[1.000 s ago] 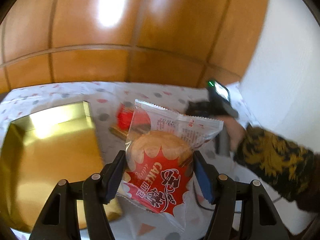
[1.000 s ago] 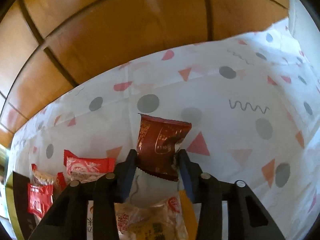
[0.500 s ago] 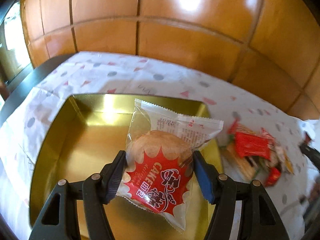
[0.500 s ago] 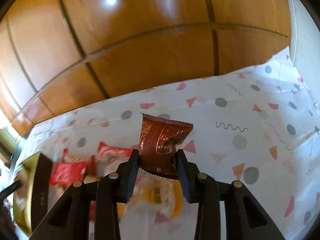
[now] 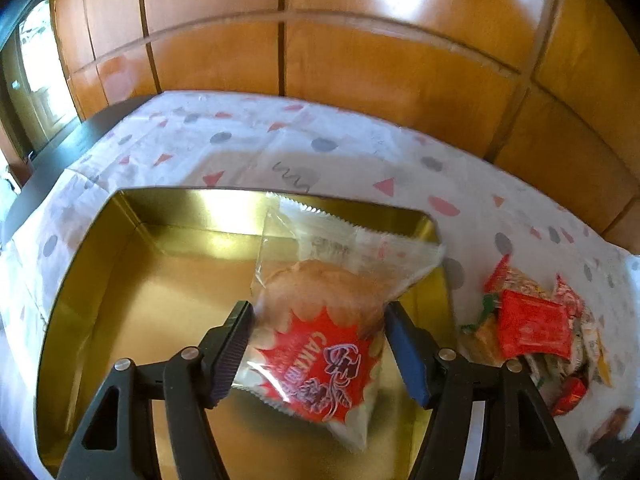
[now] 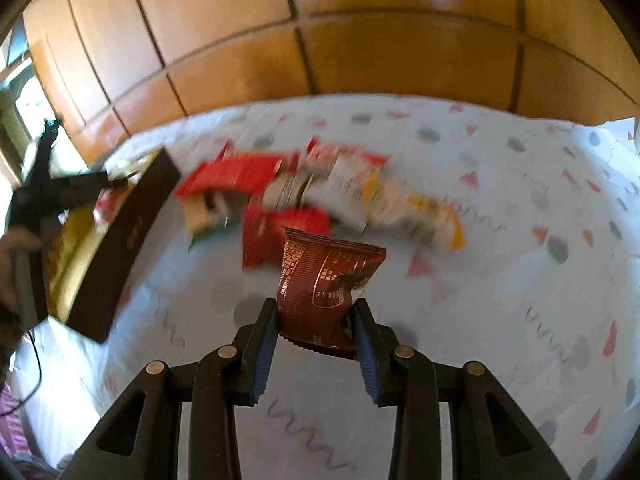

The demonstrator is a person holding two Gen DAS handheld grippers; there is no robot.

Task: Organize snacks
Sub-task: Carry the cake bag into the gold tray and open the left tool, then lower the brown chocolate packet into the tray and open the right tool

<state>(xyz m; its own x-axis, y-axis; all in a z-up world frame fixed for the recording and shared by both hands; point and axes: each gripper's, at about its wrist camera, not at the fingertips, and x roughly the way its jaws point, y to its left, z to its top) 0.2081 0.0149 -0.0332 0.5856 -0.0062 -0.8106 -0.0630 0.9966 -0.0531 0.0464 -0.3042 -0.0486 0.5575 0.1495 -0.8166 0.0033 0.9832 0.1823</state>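
Only thing I can actually read is "CAKE" in white on the red starburst of the clear cake wrapper point(image 5: 316, 336), lower middle of my left view. Print on the brown packet point(image 6: 326, 284) is too small.

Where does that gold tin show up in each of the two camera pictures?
Left wrist: the gold tin fills the lower left, open, under the cake packet.
Right wrist: at the far left edge, its dark outer wall facing the camera.
Shared landmark: the pile of red snack packets beside it.
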